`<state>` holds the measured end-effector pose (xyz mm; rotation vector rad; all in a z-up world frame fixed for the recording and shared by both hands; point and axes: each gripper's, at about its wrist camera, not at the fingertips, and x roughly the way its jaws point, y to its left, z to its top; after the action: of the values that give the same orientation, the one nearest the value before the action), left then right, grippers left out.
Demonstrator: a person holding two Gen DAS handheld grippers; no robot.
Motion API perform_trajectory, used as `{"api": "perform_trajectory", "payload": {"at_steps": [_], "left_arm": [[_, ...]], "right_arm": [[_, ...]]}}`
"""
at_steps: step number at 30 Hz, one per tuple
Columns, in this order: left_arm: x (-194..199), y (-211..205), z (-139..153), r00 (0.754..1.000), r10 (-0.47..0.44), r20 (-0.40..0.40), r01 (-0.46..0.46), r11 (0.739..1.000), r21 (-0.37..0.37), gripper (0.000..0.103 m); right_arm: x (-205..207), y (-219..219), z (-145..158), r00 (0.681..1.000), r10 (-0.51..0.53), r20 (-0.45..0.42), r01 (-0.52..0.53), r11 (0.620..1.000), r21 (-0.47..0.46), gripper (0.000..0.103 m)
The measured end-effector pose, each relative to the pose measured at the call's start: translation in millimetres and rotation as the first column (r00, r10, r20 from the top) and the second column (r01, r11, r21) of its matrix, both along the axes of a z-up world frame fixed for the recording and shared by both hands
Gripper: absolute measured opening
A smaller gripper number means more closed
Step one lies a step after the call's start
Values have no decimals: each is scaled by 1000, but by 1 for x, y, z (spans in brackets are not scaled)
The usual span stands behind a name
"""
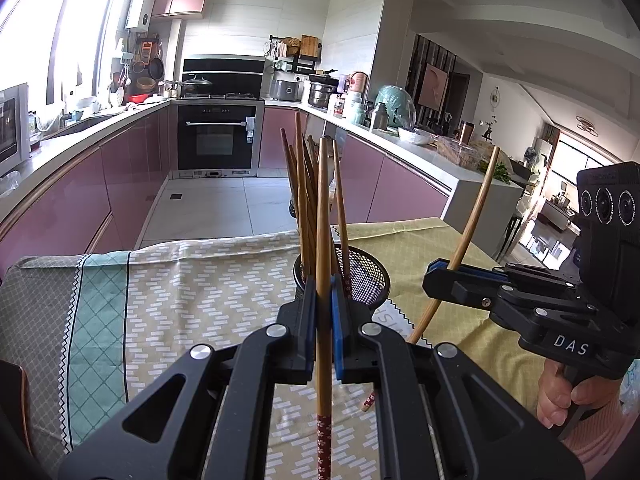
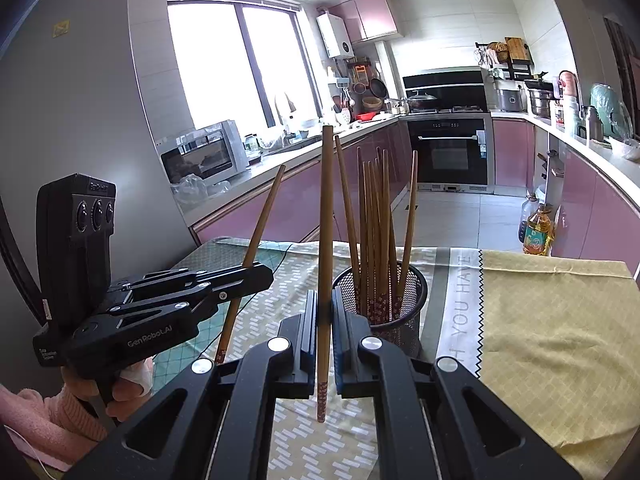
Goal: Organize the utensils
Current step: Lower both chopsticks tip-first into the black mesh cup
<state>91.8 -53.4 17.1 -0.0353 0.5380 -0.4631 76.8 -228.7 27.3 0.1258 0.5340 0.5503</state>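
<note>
A black mesh holder [image 1: 362, 280] [image 2: 380, 300] stands on the patterned tablecloth [image 1: 192, 280] with several wooden chopsticks upright in it. My left gripper [image 1: 323, 284] is shut on one chopstick [image 1: 323, 208], held almost upright just in front of the holder, red patterned end down. Seen from the right wrist, the left gripper [image 2: 266, 274] is left of the holder, its chopstick [image 2: 266, 208] leaning. My right gripper [image 2: 324, 300] is shut on another chopstick [image 2: 326, 200], upright before the holder. In the left wrist view the right gripper [image 1: 436, 276] sits right of the holder, its chopstick [image 1: 476, 204] slanted.
The table's far edge runs just behind the holder, with the kitchen floor beyond. Pink cabinets and counters line both sides, an oven [image 1: 216, 140] at the back. An oil bottle [image 2: 538, 232] stands on the floor. A person's hand [image 1: 556, 392] [image 2: 120, 392] grips each handle.
</note>
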Motion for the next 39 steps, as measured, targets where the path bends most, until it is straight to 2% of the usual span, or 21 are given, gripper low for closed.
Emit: {"api": "perform_trajectory", "payload": {"at_steps": [39], "left_arm": [[23, -9, 18, 998, 4, 61, -1, 999, -41, 7]], "right_arm": [[9, -7, 18, 998, -16, 55, 17, 1000, -2, 6]]}}
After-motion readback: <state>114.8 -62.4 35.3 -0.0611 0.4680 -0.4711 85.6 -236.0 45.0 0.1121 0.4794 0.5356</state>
